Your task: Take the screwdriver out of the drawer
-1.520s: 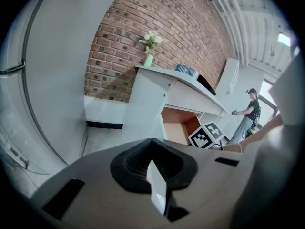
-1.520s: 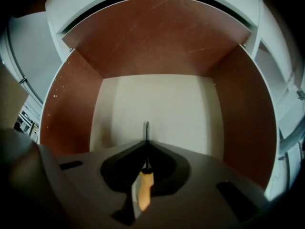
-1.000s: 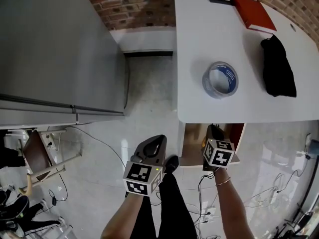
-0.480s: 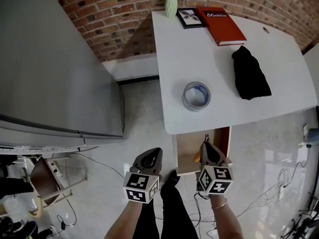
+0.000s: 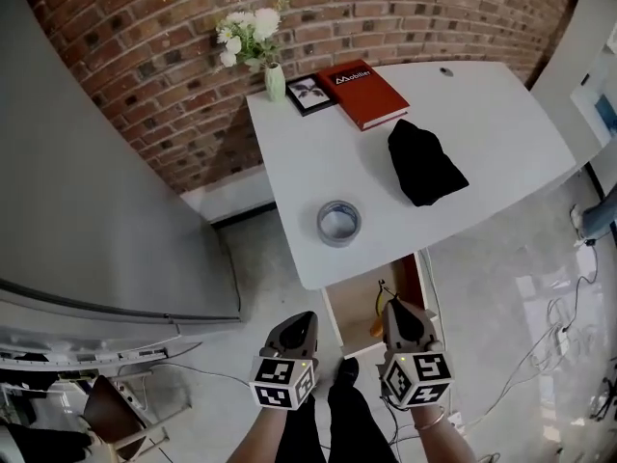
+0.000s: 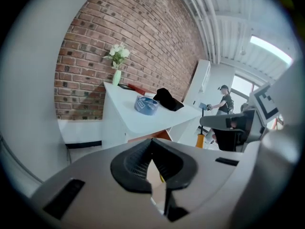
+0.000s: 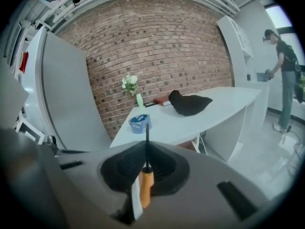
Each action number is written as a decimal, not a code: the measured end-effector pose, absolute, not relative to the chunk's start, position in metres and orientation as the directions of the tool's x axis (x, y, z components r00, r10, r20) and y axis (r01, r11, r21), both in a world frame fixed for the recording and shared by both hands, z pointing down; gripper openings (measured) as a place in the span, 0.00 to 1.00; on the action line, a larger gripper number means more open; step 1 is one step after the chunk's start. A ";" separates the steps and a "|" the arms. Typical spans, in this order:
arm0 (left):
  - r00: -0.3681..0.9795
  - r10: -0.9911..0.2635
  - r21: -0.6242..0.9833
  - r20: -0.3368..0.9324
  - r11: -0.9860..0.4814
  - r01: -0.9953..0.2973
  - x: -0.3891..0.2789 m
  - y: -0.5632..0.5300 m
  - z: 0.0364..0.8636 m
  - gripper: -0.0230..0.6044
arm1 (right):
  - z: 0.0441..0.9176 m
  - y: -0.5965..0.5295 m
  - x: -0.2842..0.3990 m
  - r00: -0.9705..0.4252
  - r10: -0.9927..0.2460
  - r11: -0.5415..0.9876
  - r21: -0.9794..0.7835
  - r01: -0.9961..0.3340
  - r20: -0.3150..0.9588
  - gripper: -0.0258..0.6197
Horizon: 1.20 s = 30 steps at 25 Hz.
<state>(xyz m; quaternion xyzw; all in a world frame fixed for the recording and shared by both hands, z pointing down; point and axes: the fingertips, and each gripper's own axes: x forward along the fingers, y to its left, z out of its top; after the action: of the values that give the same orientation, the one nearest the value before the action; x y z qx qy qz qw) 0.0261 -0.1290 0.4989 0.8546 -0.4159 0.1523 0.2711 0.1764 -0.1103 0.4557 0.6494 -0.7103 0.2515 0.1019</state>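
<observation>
1. The drawer stands open just ahead of and below the right gripper. The edge of the table covers its far part and the gripper covers its near right corner. What else lies inside it cannot be made out.
2. In the head view the screwdriver is hard to find: only a thin dark line shows past the right gripper's tips. The right gripper view shows it plainly.
3. The lower end of the orange handle sinks out of sight, deep between the right gripper's pads.
4. Through the narrow slit behind the tips of the left gripper a patch of beige and a fleck of yellow show. What they belong to cannot be told.
5. The right gripper is clenched on the screwdriver. Its pads press the orange handle from both sides, and the black shaft sticks straight out past the tips, in line with the tape roll on the table well ahead.
6. The left gripper is closed, its tips meeting, with nothing grasped. It is held beside the right gripper, apart from it.
</observation>
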 end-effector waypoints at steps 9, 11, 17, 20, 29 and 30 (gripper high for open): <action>0.683 -0.583 0.296 0.440 -0.624 -0.723 0.040 -0.133 0.459 0.02 | 0.390 -0.080 0.184 -0.032 -0.932 -0.052 -0.218 -0.975 0.362 0.07; 0.699 -0.569 0.290 0.433 -0.647 -0.705 0.042 -0.134 0.452 0.02 | 0.374 -0.074 0.185 -0.009 -0.942 -0.065 -0.208 -0.976 0.335 0.07; 0.733 -0.539 0.279 0.415 -0.691 -0.666 0.049 -0.130 0.436 0.02 | 0.338 -0.054 0.186 0.040 -0.959 -0.099 -0.201 -0.975 0.280 0.07; 0.750 -0.520 0.276 0.409 -0.713 -0.645 0.051 -0.127 0.430 0.02 | 0.327 -0.044 0.184 0.062 -0.963 -0.117 -0.199 -0.973 0.261 0.07; 0.776 -0.491 0.258 0.395 -0.751 -0.607 0.049 -0.126 0.418 0.02 | 0.307 -0.028 0.182 0.120 -0.967 -0.162 -0.181 -0.970 0.223 0.07; 0.778 -0.489 0.256 0.394 -0.754 -0.604 0.048 -0.126 0.417 0.02 | 0.305 -0.027 0.181 0.126 -0.967 -0.166 -0.177 -0.970 0.220 0.07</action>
<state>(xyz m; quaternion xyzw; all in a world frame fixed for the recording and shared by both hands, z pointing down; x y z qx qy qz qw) 0.0483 -0.1261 0.4167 0.9240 -0.2959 0.1530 0.1877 0.1814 -0.0267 0.3047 0.7503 -0.6456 0.1426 0.0046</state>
